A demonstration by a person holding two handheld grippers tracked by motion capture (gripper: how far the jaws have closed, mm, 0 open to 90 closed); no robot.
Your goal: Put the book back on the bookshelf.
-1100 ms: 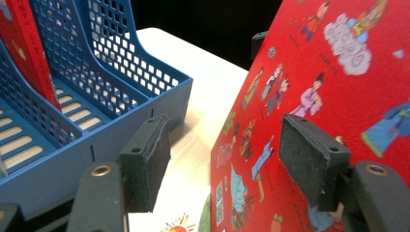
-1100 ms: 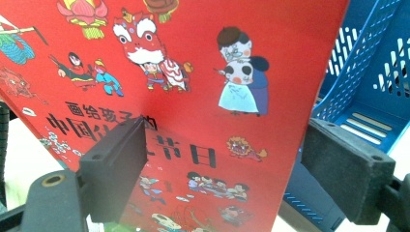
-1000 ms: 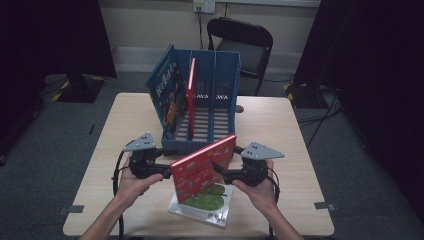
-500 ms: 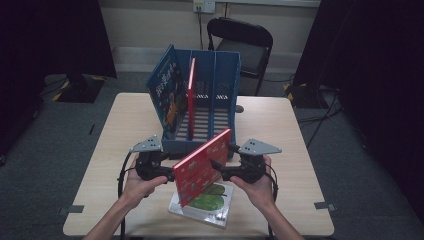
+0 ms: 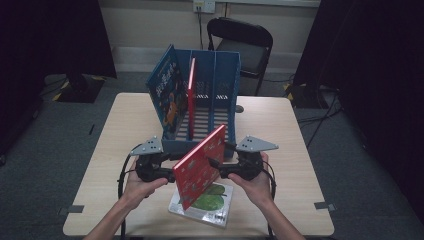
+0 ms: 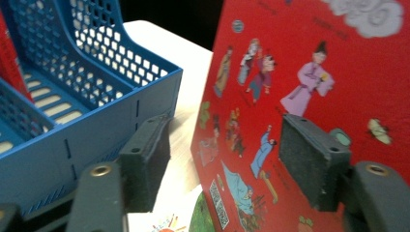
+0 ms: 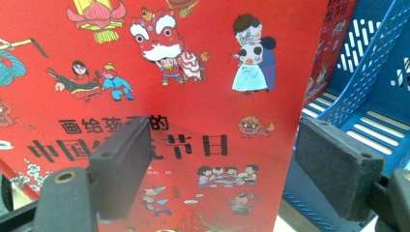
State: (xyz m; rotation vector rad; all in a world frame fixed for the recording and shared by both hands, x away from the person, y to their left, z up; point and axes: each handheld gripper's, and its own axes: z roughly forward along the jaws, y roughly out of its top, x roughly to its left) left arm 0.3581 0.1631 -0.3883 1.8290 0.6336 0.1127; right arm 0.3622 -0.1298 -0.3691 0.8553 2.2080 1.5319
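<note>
In front of the blue rack (image 5: pixel 210 95), red book (image 5: pixel 200 167) upright between both tongs, left tongs (image 5: pixel 167 175) and right tongs (image 5: pixel 217 167) parted, gripping nothing.

Layout on the worktop (image 5: pixel 125 125). A slotted file rack (image 5: pixel 220 95) stands at the centre toward the far edge, open side toward the person. One book (image 5: pixel 191 97) stands upright in its left compartment, and another book (image 5: pixel 166 95) leans against the rack's left outer wall. Before the rack, a tilted book (image 5: pixel 200 167) stands on edge between the left claw (image 5: pixel 172 175) on its left and the right claw (image 5: pixel 215 167) on its right. Beneath it, near the front edge, a flat book (image 5: pixel 210 205) lies on the worktop. Behind the worktop stands a chair (image 5: pixel 245 45).
</note>
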